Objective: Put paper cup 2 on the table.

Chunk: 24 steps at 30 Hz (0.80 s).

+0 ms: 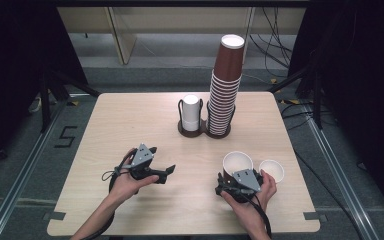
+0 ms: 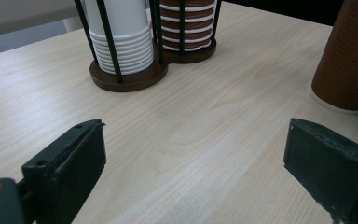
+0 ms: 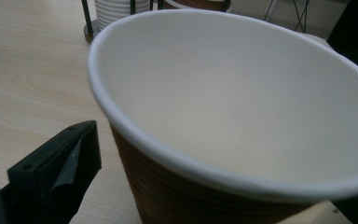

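Note:
A brown paper cup [image 1: 237, 162] with a white inside stands upright at the table's front right, and a smaller white cup [image 1: 271, 170] sits just right of it. My right gripper [image 1: 235, 174] reaches around the brown cup [image 3: 242, 107] from the near side. Its left finger [image 3: 58, 163] stands a little off the cup's ribbed wall, and the other finger is hidden behind the cup. My left gripper [image 1: 162, 161] rests at the front left, open, with bare table between its fingers [image 2: 70, 168]. The brown cup [image 2: 347, 60] appears at the right edge of the left gripper view.
At the table's back middle, a dark two-ring wire holder [image 1: 204, 132] carries a short stack of white cups [image 1: 191, 114] and a tall stack of brown cups [image 1: 226, 92]. The light wooden table [image 1: 130, 120] is ringed by dark stands and floor cables.

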### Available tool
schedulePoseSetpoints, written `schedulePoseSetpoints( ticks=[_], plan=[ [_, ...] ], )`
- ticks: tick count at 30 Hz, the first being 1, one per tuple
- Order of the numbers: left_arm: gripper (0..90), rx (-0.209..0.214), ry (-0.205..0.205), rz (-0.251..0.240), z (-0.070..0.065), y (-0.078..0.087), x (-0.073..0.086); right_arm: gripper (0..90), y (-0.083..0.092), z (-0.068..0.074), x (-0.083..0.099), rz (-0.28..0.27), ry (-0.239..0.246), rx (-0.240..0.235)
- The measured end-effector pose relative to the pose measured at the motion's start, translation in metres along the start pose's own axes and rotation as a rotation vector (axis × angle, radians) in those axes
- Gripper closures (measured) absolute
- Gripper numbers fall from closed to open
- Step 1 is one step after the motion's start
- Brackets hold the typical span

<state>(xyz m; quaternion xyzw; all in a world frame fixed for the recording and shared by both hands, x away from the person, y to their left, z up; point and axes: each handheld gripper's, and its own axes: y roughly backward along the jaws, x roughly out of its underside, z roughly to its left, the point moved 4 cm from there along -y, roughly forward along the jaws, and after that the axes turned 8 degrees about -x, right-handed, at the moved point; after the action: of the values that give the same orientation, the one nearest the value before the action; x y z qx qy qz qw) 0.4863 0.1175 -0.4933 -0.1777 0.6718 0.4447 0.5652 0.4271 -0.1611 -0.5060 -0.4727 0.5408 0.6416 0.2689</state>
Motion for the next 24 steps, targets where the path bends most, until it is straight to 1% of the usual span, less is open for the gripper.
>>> schedulePoseSetpoints(
  ticks=[1, 2, 3, 4, 5, 6, 8, 9, 10, 11, 12, 13, 14, 15, 16, 17, 18, 19, 20, 21, 22, 23, 24],
  plan=[
    [5.2, 0.005, 0.006, -0.009, 0.0, -0.001, 0.0, 0.8, 0.002, 0.001, 0.001, 0.004, -0.005, -0.001],
    [5.3, 0.006, 0.004, -0.005, 0.0, -0.001, 0.0, 1.0, 0.003, 0.001, 0.001, 0.003, -0.007, 0.007],
    [5.3, 0.005, 0.0, -0.004, 0.0, -0.001, 0.0, 1.3, 0.004, 0.002, 0.002, 0.005, 0.0, -0.006],
    [5.2, 0.006, -0.002, -0.003, 0.0, -0.001, 0.0, 1.4, 0.005, 0.002, 0.002, 0.002, 0.001, 0.001],
    [5.3, 0.001, -0.005, 0.003, 0.0, 0.0, 0.0, 1.4, 0.006, 0.003, 0.003, 0.003, -0.008, -0.002],
    [5.3, -0.001, -0.007, 0.006, 0.0, 0.0, 0.001, 1.4, 0.007, 0.002, 0.003, 0.005, 0.001, -0.001],
    [5.3, 0.006, -0.007, -0.002, 0.0, -0.001, 0.0, 1.7, 0.007, 0.003, 0.004, 0.006, -0.015, 0.002],
    [5.3, 0.005, -0.006, -0.003, 0.0, -0.001, 0.0, 1.7, 0.009, 0.002, 0.005, 0.015, 0.003, 0.003],
    [5.2, 0.005, -0.005, -0.003, 0.0, -0.001, 0.0, 1.9, 0.01, 0.003, 0.005, 0.019, -0.001, 0.007],
    [5.3, 0.004, -0.005, -0.003, 0.0, 0.0, 0.0, 2.1, 0.011, 0.003, 0.006, 0.017, 0.004, 0.004],
    [5.2, -0.002, -0.008, 0.004, 0.0, 0.0, 0.0, 2.5, 0.012, 0.004, 0.007, 0.025, -0.002, 0.006],
    [5.2, 0.001, -0.005, -0.001, 0.001, 0.0, 0.0, 2.6, 0.013, 0.004, 0.008, 0.02, 0.002, -0.003],
    [5.3, 0.004, -0.004, -0.002, 0.001, 0.0, 0.0, 2.7, 0.015, 0.004, 0.009, 0.028, 0.007, 0.002],
    [5.3, 0.003, -0.005, -0.002, 0.0, 0.0, 0.001, 3.0, 0.016, 0.005, 0.01, 0.029, -0.008, 0.0],
    [5.3, 0.003, -0.006, -0.002, 0.0, -0.001, 0.001, 3.1, 0.017, 0.003, 0.01, 0.022, 0.006, 0.001],
    [5.3, -0.001, -0.007, 0.003, 0.0, 0.0, 0.001, 3.3, 0.018, 0.004, 0.011, 0.026, -0.001, -0.004],
    [5.2, -0.002, -0.008, 0.006, 0.0, 0.0, 0.001, 3.6, 0.018, 0.003, 0.011, 0.023, 0.018, -0.006],
    [5.3, 0.004, -0.006, -0.001, 0.0, -0.001, 0.001, 3.9, 0.02, 0.003, 0.012, 0.024, 0.004, -0.001],
    [5.3, 0.005, -0.005, -0.002, 0.0, -0.001, 0.001, 4.4, 0.021, 0.002, 0.013, 0.028, 0.008, 0.001],
    [5.2, 0.004, -0.006, -0.002, 0.0, -0.001, 0.001, 4.8, 0.021, 0.002, 0.013, 0.029, 0.012, -0.01],
    [5.2, -0.001, -0.007, 0.003, 0.0, 0.0, 0.001, 5.1, 0.024, 0.002, 0.014, 0.041, -0.008, -0.011],
    [5.2, -0.002, -0.007, 0.005, 0.0, 0.0, 0.001, 6.0, 0.025, 0.001, 0.014, 0.034, 0.0, -0.007],
    [5.3, -0.003, -0.007, 0.004, 0.0, 0.0, 0.001, 6.8, 0.026, 0.001, 0.015, 0.036, -0.007, -0.014]
  ],
)
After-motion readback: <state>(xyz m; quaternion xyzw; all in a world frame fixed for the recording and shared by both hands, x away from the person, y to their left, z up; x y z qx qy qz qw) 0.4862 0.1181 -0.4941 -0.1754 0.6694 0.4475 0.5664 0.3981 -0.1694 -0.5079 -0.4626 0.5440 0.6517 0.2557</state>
